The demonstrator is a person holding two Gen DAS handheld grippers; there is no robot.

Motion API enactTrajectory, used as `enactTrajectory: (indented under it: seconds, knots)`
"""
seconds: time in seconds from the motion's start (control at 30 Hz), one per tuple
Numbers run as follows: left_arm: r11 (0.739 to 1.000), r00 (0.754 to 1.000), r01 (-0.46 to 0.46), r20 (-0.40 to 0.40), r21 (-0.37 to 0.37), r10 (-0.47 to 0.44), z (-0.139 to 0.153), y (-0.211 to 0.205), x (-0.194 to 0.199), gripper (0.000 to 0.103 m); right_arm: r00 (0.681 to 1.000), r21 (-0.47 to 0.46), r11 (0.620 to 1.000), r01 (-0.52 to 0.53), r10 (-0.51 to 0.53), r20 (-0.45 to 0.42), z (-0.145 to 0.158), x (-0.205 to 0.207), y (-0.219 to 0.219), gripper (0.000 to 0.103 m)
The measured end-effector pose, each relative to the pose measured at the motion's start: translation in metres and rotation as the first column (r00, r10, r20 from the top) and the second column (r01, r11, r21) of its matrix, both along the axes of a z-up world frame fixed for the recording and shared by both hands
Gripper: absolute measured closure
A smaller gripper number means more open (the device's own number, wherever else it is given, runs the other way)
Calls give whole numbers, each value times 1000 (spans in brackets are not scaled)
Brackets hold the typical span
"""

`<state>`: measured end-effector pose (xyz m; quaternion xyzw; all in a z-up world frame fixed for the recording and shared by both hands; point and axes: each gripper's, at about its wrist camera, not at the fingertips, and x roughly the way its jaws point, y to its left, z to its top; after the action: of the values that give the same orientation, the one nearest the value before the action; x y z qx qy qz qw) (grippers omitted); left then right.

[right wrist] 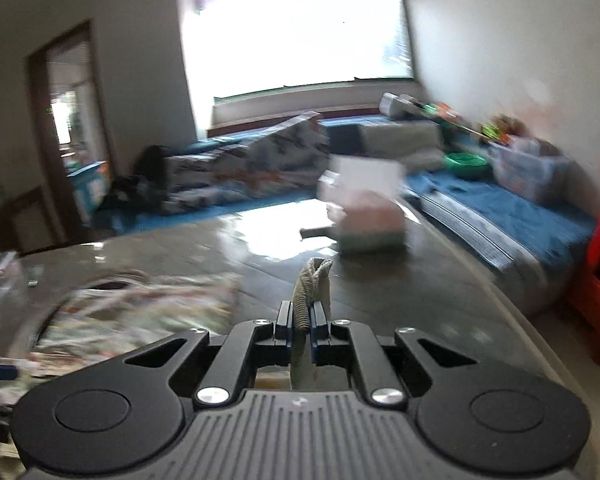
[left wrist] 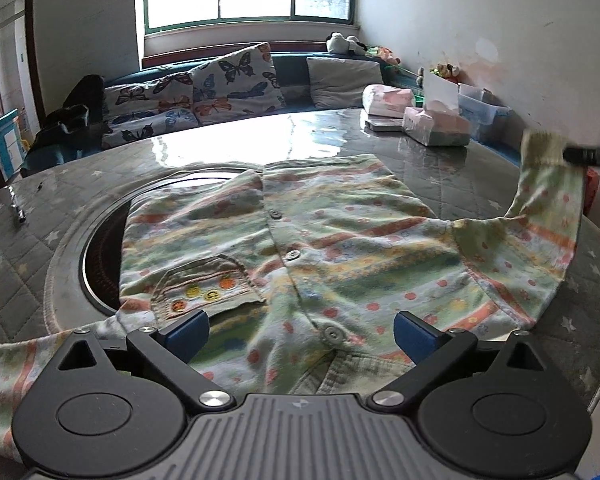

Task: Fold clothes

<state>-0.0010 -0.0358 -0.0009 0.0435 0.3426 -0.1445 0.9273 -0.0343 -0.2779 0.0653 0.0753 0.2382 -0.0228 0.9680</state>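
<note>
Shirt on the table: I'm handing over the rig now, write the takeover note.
Left gripper: open, over the shirt's collar end, holding nothing.
Right gripper: shut on the sleeve cuff, lifted above the table.
Shirt: spread flat, buttoned front up, other sleeve lying flat.
Done: sleeve gripped and raised.
Left: probably lay this sleeve across the body, fold the other, then fold the body.

Shirt (left wrist: 300, 248) lies flat on the table (left wrist: 440, 168), partly over the round hole (left wrist: 100, 248) at its left. Tissue boxes (left wrist: 436, 126) sit behind the shirt to the right, cushions (left wrist: 204, 88) behind the table.
</note>
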Motion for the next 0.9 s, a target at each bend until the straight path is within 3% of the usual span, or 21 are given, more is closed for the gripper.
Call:
enactTrajectory:
  seconds: [0.2,0.43,0.8,0.9]
  knots:
    - [999,999,-43,4,-24,43,0,20,-4,3,981,-29,981,-191,191,33,27,25,59,96]
    - [994,995,-97,4,-54,97,-1,42,-10,3,924,-66,923,-380,382,24,38,52,130,96]
    - [983,986,-166,10,-83,168,0,69,-16,3,814,-62,813,-580,573,-96,10,63,211,94]
    - [980,983,-181,9,-85,183,0,74,-16,3,794,-55,794,-605,598,-106,6,59,219,85]
